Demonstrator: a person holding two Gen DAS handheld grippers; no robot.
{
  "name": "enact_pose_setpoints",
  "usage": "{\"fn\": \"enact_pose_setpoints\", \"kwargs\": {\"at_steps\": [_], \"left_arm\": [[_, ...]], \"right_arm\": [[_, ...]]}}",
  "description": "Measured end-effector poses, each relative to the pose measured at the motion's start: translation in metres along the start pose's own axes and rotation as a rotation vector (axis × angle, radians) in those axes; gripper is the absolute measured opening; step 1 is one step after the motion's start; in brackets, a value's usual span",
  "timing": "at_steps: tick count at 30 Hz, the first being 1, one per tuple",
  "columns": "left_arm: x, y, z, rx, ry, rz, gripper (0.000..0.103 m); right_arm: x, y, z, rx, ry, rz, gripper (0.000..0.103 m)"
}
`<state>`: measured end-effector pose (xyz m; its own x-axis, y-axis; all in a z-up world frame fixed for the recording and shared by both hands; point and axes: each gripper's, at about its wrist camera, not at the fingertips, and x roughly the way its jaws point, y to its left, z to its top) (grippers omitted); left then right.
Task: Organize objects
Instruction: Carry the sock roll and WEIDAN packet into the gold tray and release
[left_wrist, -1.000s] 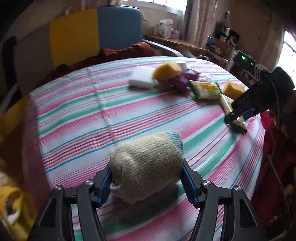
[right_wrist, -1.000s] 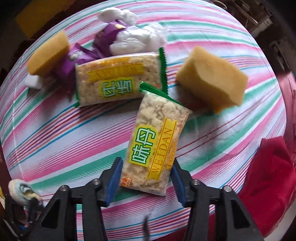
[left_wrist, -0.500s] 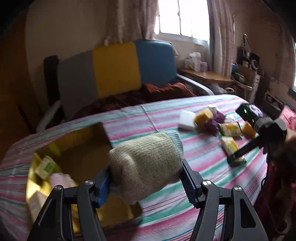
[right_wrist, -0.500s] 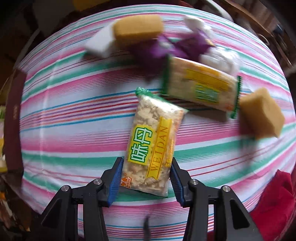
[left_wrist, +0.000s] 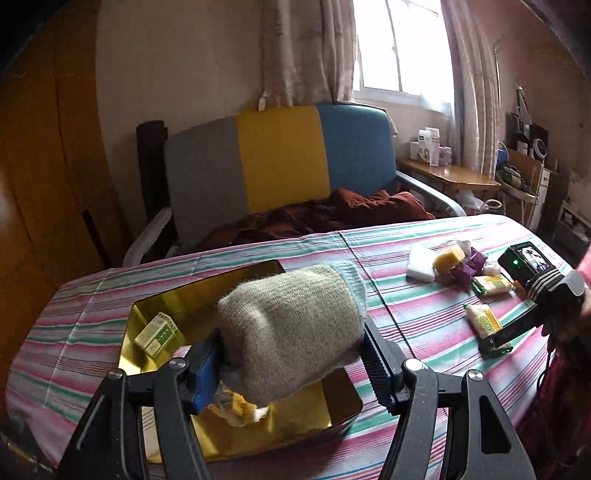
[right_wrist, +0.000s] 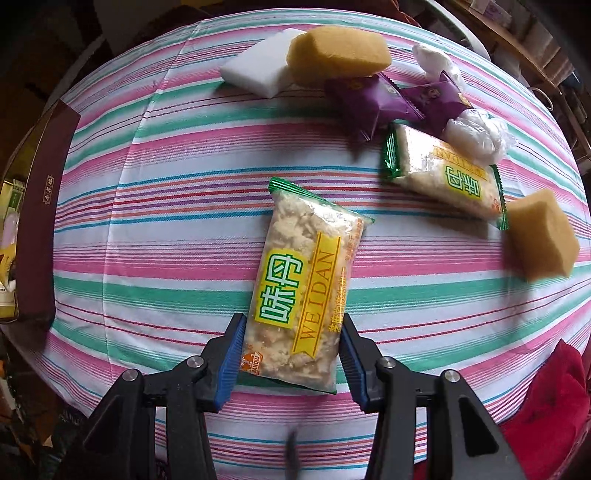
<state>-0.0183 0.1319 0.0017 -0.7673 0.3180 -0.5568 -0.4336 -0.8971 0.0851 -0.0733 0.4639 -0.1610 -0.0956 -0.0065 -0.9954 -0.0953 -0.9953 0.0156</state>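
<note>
My left gripper (left_wrist: 291, 363) is shut on a rolled beige knitted sock (left_wrist: 291, 328) and holds it above a gold-lined box (left_wrist: 332, 402) at the table's left end. A small green-and-white carton (left_wrist: 157, 334) lies in the box. My right gripper (right_wrist: 291, 354) is shut on a clear Weidan snack packet (right_wrist: 303, 288) with a green-yellow label, held over the striped cloth. It also shows in the left wrist view (left_wrist: 495, 341), at the right.
On the striped tablecloth (right_wrist: 166, 221) lie a white sponge (right_wrist: 258, 72), two yellow sponges (right_wrist: 338, 55) (right_wrist: 541, 236), purple wrappers (right_wrist: 373, 101), a second Weidan packet (right_wrist: 447, 177) and white plastic-wrapped lumps (right_wrist: 476, 133). The box's maroon wall (right_wrist: 40, 192) is at the left. A sofa (left_wrist: 280, 162) stands behind the table.
My left gripper has lifted the sock and carried it left, from above the cloth to above the gold box. My right gripper has carried the packet left, away from the pile.
</note>
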Motion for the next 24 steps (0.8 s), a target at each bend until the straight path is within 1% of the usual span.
{"fn": "enact_pose_setpoints", "kwargs": {"at_steps": [1,4,6,8,9,11,17,19,24], "left_arm": [[-0.001,0.0,-0.001,0.0,0.0,0.004,0.067],[-0.004,0.004,-0.002,-0.006,0.003,0.015,0.067],[-0.005,0.007,-0.004,-0.011,0.003,0.023,0.067],[-0.004,0.009,-0.005,-0.014,0.008,0.025,0.067],[-0.004,0.01,-0.006,-0.017,0.009,0.026,0.067],[-0.002,0.012,-0.007,-0.021,0.014,0.026,0.067],[0.001,0.021,-0.014,-0.033,0.034,0.04,0.067],[0.003,0.025,-0.016,-0.038,0.041,0.05,0.067],[0.003,0.034,-0.019,-0.052,0.042,0.069,0.068]], "right_arm": [[-0.006,0.013,0.001,0.0,-0.001,0.001,0.049],[-0.012,0.015,0.0,0.005,-0.009,0.022,0.049],[-0.017,0.014,0.0,0.018,-0.019,0.056,0.048],[-0.019,0.019,-0.001,0.028,-0.032,0.098,0.048],[-0.019,0.024,-0.002,0.021,-0.04,0.105,0.048],[-0.018,0.036,-0.002,0.002,-0.041,0.105,0.048],[-0.016,0.077,-0.004,-0.032,-0.077,0.207,0.048],[-0.017,0.09,-0.006,-0.048,-0.089,0.229,0.048],[-0.031,0.116,-0.006,-0.09,-0.126,0.303,0.048]]}}
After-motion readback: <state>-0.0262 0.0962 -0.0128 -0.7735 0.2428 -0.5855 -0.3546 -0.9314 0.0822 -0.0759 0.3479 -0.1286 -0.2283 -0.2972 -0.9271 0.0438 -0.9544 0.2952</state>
